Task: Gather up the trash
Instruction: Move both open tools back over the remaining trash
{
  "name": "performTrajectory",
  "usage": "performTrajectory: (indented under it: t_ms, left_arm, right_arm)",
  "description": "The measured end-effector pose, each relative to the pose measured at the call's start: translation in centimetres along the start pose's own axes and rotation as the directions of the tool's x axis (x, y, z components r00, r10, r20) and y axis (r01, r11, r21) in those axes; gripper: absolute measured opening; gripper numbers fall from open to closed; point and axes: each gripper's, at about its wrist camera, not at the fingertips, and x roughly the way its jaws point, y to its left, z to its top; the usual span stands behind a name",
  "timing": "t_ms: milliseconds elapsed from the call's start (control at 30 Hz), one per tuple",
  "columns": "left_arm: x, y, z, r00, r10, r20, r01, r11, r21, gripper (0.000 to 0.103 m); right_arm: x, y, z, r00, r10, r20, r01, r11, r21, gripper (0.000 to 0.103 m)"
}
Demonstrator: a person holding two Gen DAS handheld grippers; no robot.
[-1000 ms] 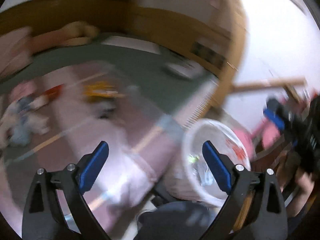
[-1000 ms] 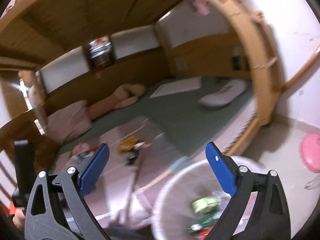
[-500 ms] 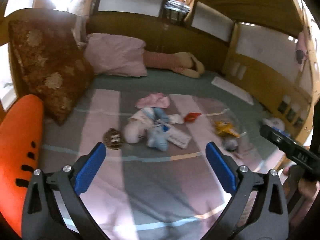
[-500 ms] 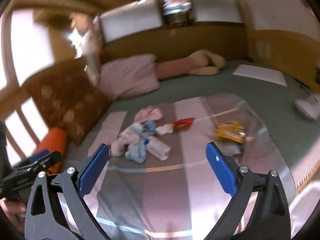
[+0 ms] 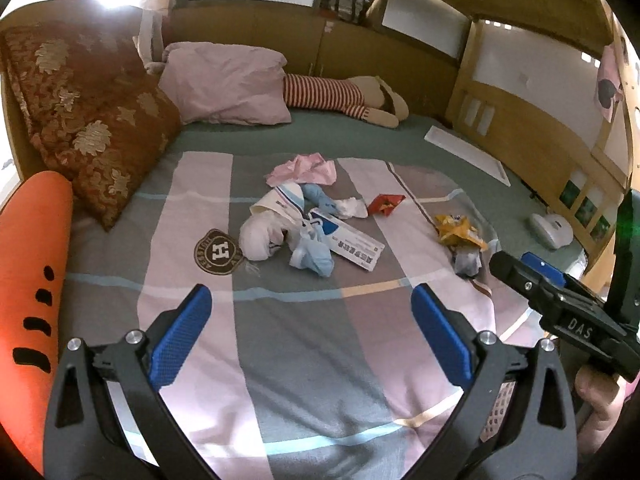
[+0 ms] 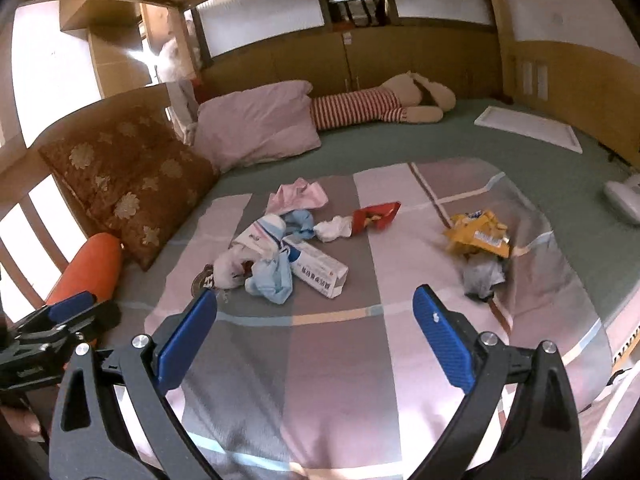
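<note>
Trash lies scattered on a striped blanket [image 5: 280, 320] on the bed. A white and blue carton [image 5: 346, 240] [image 6: 316, 266] sits among crumpled white, blue and pink wrappers [image 5: 280, 224] [image 6: 260, 264]. Farther right are a red packet [image 5: 385, 203] [image 6: 376, 216], a white tissue [image 6: 332, 229], a yellow snack bag [image 5: 458, 231] [image 6: 478, 234] and a grey crumpled bag [image 5: 467, 262] [image 6: 482, 276]. My left gripper [image 5: 310, 336] is open, hanging above the near blanket. My right gripper [image 6: 316, 342] is open too, short of the carton. Both are empty.
A brown patterned cushion [image 5: 88, 120], a pink pillow [image 5: 228, 80] and a striped plush toy [image 5: 344, 96] line the bed's far side. An orange bolster [image 5: 28, 280] lies at left. A white device [image 5: 554, 230] rests at right. Wooden rails enclose the bed.
Both grippers swung away from the white bin on the floor and now face the bed with the trash pile. Both stayed open and empty.
</note>
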Motion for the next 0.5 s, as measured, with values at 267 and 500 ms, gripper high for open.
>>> performTrajectory:
  t_ms: [267,500]
  left_arm:
    - [0.81,-0.60,-0.31,1.000,-0.003,-0.019,0.003,1.000,0.005,0.099]
    - [0.93,-0.45,-0.45,1.000,-0.004,-0.026,0.004,1.000,0.000,0.099]
  right_arm:
    - [0.27,0.27,0.14,1.000,0.010,0.007,-0.010,1.000,0.001,0.097]
    - [0.26,0.51,0.11,1.000,0.007,0.009,-0.007,1.000,-0.003,0.097]
